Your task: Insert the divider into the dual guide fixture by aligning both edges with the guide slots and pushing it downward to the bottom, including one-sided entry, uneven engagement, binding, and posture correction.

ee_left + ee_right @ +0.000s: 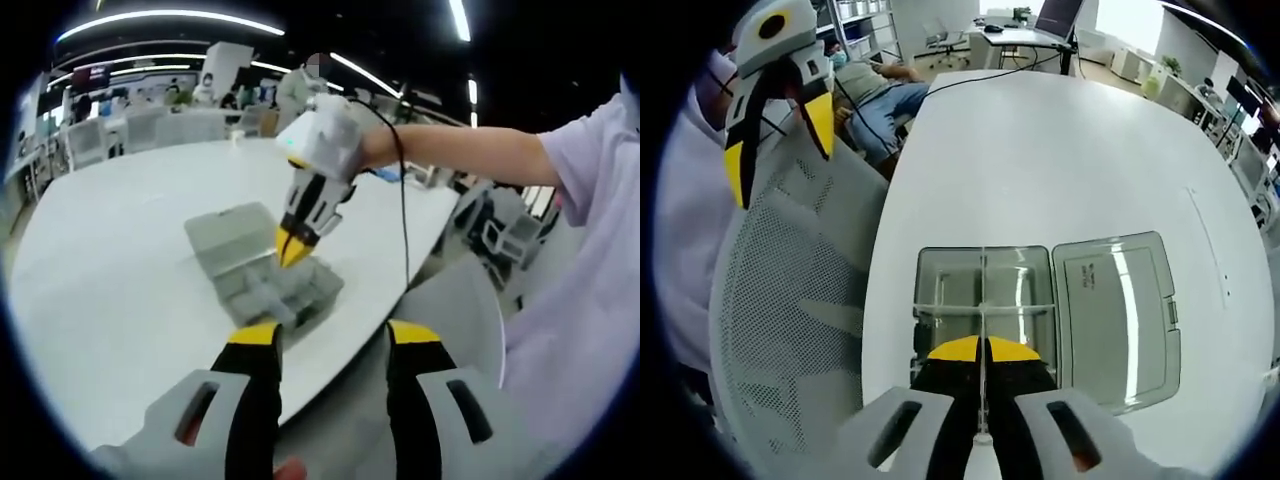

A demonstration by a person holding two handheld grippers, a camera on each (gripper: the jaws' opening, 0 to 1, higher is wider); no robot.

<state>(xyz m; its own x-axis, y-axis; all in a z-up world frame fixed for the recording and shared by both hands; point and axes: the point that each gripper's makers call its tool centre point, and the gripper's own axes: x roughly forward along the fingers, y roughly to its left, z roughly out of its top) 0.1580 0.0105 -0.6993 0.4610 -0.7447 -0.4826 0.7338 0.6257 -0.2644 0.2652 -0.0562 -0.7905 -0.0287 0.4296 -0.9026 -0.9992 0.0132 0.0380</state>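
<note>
A clear grey plastic box (940, 275), the guide fixture, lies on the white table (1060, 150) with its lid (1115, 320) folded open to the right. My right gripper (982, 350) is shut on a thin clear divider (982, 300), seen edge-on, running down the middle of the box and crossing a second divider strip. In the left gripper view the right gripper (293, 250) points its yellow tips down into the box (262, 268). My left gripper (335, 335) is open and holds nothing, back from the table edge. It also appears at upper left (778, 148).
A white mesh chair back (790, 300) stands against the table's left edge under the left gripper. A person's arm (470, 150) and pale sleeve hold the right gripper. Further chairs (505, 235) and desks stand beyond the table.
</note>
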